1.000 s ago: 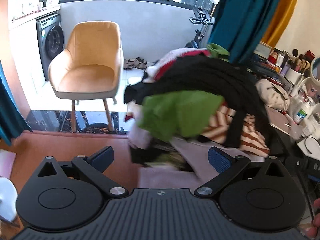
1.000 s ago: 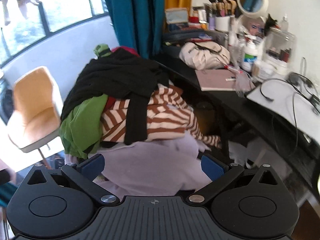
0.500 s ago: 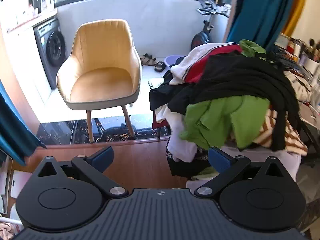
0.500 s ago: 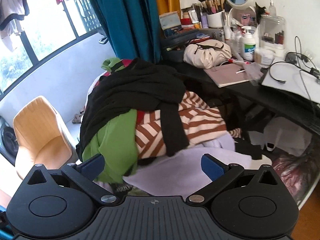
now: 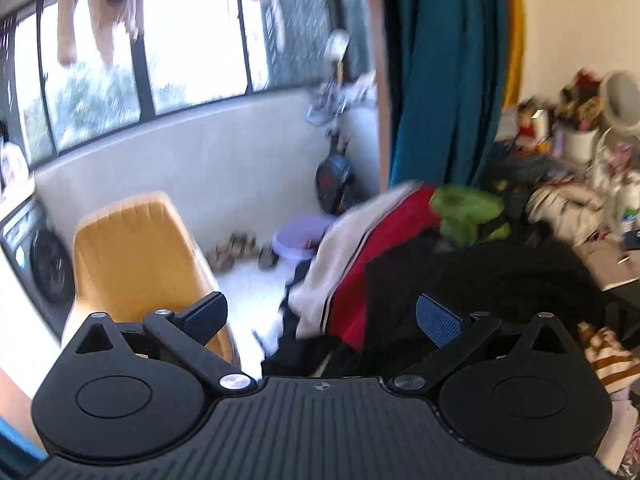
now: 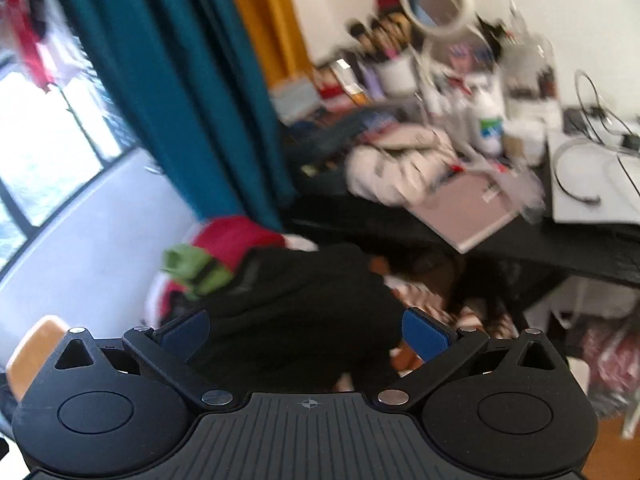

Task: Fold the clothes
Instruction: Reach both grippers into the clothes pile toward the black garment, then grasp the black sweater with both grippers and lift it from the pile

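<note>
1. The left gripper (image 5: 320,314) has its fingers spread wide with nothing between them; the blue pads frame open air above the heap of clothes (image 5: 420,264).
2. The right gripper (image 6: 306,330) is likewise wide open and empty, its pads either side of a black garment (image 6: 304,304) that tops the heap.
3. The clothes lie in a loose, unfolded mound: the black garment on top, a red piece (image 5: 384,240) and a cream one (image 5: 340,248) spilling off the side toward the balcony, a green item (image 5: 468,212) at the far peak, and a brown-and-white striped piece (image 5: 612,364) low at the right edge of the left wrist view.
4. What the mound rests on is hidden by the fabric.
5. Just beyond the heap runs a black desk (image 6: 520,244), crowded with a pale bag (image 6: 396,164), a pinkish notebook (image 6: 468,208), a round mirror (image 6: 438,4), a cup of brushes (image 6: 394,74), bottles and looping cables (image 6: 580,176).
6. A teal curtain (image 5: 444,72) hangs beside a mustard one (image 6: 260,20) where the room meets the balcony.
7. On the balcony stand a tan chair (image 5: 132,256), a washing machine (image 5: 44,268) at the left wall, a lilac basin (image 5: 300,236) and sandals (image 5: 236,248) on the white floor.
8. Laundry (image 5: 100,0) hangs above the big windows (image 5: 192,48).
9. Both views are motion-blurred, so small items on the desk cannot be told apart.
</note>
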The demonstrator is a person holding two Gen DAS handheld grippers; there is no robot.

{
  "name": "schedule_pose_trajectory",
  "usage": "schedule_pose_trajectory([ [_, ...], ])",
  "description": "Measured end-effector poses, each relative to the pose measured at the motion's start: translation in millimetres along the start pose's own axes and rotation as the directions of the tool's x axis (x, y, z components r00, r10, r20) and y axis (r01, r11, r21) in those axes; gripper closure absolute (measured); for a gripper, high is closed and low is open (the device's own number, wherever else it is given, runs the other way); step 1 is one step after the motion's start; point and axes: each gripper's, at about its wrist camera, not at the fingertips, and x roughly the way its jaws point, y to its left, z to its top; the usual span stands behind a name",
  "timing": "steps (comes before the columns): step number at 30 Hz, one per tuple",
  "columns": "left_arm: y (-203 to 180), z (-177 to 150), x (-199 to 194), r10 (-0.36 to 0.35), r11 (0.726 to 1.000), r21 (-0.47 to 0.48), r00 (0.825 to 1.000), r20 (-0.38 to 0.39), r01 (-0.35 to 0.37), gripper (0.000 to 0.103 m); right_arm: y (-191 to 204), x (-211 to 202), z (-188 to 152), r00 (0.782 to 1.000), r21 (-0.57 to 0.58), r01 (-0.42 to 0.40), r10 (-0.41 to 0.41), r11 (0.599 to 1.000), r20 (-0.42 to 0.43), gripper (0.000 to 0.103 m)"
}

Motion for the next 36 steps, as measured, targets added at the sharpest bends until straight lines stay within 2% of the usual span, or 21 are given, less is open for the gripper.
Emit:
schedule_pose_trajectory([
  [3, 4.1, -15.3, 53.2, -0.037, 0.998, -0.06, 0.983, -0.18, 0.026, 0.0, -16.2, 17.6, -1.4, 0.999, 0.051, -0.012, 0.014, 0.999, -0.029, 0.001],
  [5, 7.2, -19.1, 78.4, -0.096, 0.991, -0.109, 0.971, -0.221, 0.074, 0.0, -26.7, 22.7, -8.0, 1.0, 0.066, 0.012, -0.01, 0.998, -0.021, 0.001],
  [9, -2.2, -1.2, 119.9, -0.184, 0.979, -0.133, 0.953, -0.239, 0.156, 0.0, -41.1, 36.2, -19.3, 0.995, 0.088, 0.097, -0.094, 0.991, -0.028, 0.001],
  [12, -18.7, 22.9, 154.2, -0.226, 0.972, -0.117, 0.948, -0.225, 0.204, 0.0, -45.3, 45.4, -20.7, 0.99, 0.108, 0.139, -0.138, 0.984, -0.014, 0.001],
  [14, -30.0, 39.6, 175.3, -0.258, 0.965, -0.109, 0.945, -0.204, 0.24, 0.0, -40.3, 51.9, -20.0, 0.984, 0.106, 0.172, -0.175, 0.979, 0.022, 0.001],
  [18, -46.6, 76.5, 230.0, -0.366, 0.931, -0.066, 0.914, -0.174, 0.36, 0.0, -12.8, 71.6, -15.7, 0.969, 0.105, 0.225, -0.233, 0.969, 0.076, 0.001],
  [20, -49.9, 86.9, 262.5, -0.37, 0.928, -0.036, 0.908, -0.198, 0.371, 0.0, 6.5, 82.1, -11.7, 0.962, 0.115, 0.245, -0.256, 0.963, 0.095, 0.001],
  [21, -50.8, 90.4, 274.0, -0.385, 0.922, -0.041, 0.896, -0.22, 0.386, 0.0, 17.3, 87.7, -9.5, 0.957, 0.12, 0.256, -0.269, 0.959, 0.105, 0.001],
  [23, -55.0, 93.5, 293.4, -0.479, 0.875, -0.052, 0.844, -0.241, 0.481, 0.0, 36.1, 98.1, -5.2, 0.952, 0.111, 0.271, -0.283, 0.956, 0.114, 0.001],
  [26, -66.7, 90.0, 313.2, -0.491, 0.86, -0.002, 0.827, -0.273, 0.51, 0.0, 63.4, 116.8, -1.1, 0.933, 0.054, 0.33, -0.335, 0.942, 0.134, 0.001],
  [29, -61.5, 85.1, 325.4, -0.507, 0.851, -0.019, 0.812, -0.29, 0.525, 0.0, 81.9, 131.7, 0.1, 0.913, 0.025, 0.381, -0.381, 0.924, 0.145, 0.002],
  [30, -58.9, 84.7, 327.4, -0.507, 0.851, -0.016, 0.812, -0.29, 0.526, 0.0, 86.7, 136.3, 0.1, 0.908, 0.02, 0.395, -0.393, 0.918, 0.147, 0.003],
  [32, -56.3, 87.2, 329.0, -0.483, 0.862, 0.016, 0.83, -0.28, 0.507, 0.0, 92.9, 146.6, -2.7, 0.904, 0.007, 0.408, -0.405, 0.913, 0.139, 0.004],
  [34, -53.0, 89.0, 329.4, -0.486, 0.858, 0.028, 0.828, -0.28, 0.513, 0.0, 96.8, 159.4, -4.0, 0.889, -0.023, 0.443, -0.437, 0.896, 0.136, 0.01],
  [36, -54.5, 86.1, 333.4, -0.507, 0.837, 0.041, 0.802, -0.317, 0.545, 0.0, 97.9, 170.3, -3.8, 0.87, -0.033, 0.482, -0.474, 0.876, 0.135, 0.018],
])
